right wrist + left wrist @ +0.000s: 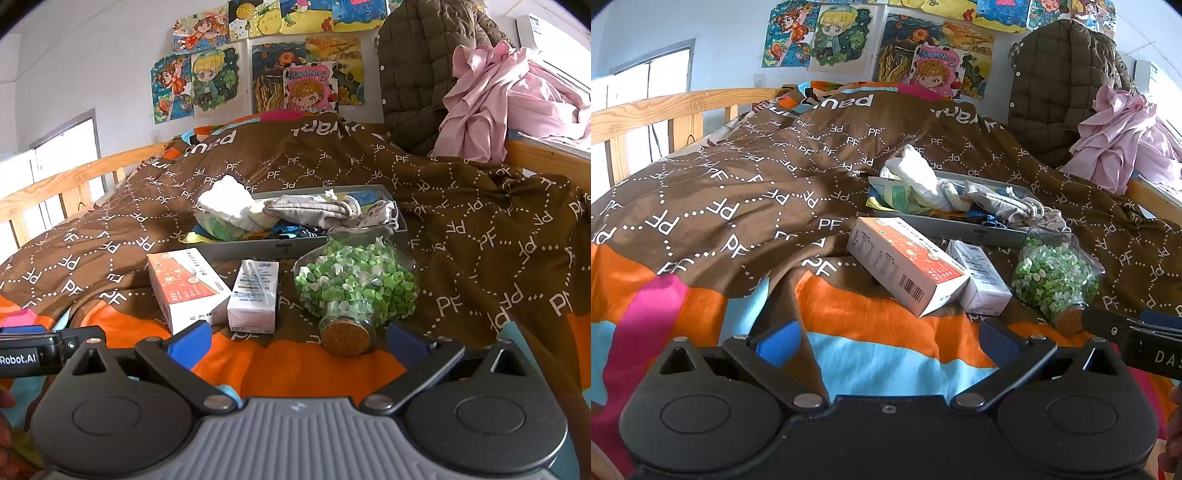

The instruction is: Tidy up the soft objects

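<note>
A grey tray lies on the bed and holds soft items: a white cloth bundle, a grey drawstring pouch and colourful fabric pieces. My left gripper is open and empty, low over the striped quilt, short of the boxes. My right gripper is open and empty, just in front of the jar's cork; it also shows in the left wrist view at the right edge.
An orange-and-white box, a small white box and a corked glass jar of green paper stars lie in front of the tray. A wooden bed rail runs left; a brown jacket and pink cloth hang right.
</note>
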Demonstrator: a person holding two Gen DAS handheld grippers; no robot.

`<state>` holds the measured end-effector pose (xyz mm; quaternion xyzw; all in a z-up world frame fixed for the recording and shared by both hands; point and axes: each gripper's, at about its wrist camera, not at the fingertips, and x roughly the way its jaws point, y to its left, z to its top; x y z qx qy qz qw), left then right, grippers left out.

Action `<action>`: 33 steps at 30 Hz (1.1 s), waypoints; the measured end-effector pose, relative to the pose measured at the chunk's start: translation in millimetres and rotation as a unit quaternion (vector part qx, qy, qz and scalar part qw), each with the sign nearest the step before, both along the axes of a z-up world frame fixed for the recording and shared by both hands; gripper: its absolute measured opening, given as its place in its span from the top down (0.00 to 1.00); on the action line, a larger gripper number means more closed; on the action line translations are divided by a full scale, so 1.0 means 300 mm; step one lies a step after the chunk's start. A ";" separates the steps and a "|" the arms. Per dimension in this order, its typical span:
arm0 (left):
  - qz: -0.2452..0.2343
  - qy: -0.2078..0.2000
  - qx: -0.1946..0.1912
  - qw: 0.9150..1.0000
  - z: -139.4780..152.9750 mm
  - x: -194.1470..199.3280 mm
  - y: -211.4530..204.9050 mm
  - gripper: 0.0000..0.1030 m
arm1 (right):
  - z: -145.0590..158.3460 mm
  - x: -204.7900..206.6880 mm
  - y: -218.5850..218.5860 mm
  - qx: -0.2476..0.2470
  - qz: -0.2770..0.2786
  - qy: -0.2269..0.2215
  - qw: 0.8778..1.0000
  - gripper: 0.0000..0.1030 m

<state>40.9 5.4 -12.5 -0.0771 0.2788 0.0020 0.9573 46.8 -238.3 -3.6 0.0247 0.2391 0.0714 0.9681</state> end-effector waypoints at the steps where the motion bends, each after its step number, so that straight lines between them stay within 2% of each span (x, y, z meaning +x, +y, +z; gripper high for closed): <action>1: 0.000 0.000 0.000 1.000 0.000 0.000 0.000 0.01 | -0.002 0.000 -0.001 0.000 0.000 0.000 1.000 0.00; 33: 0.000 0.001 0.000 1.000 0.000 -0.002 0.000 0.01 | -0.007 0.002 0.000 -0.002 0.002 0.004 1.000 0.00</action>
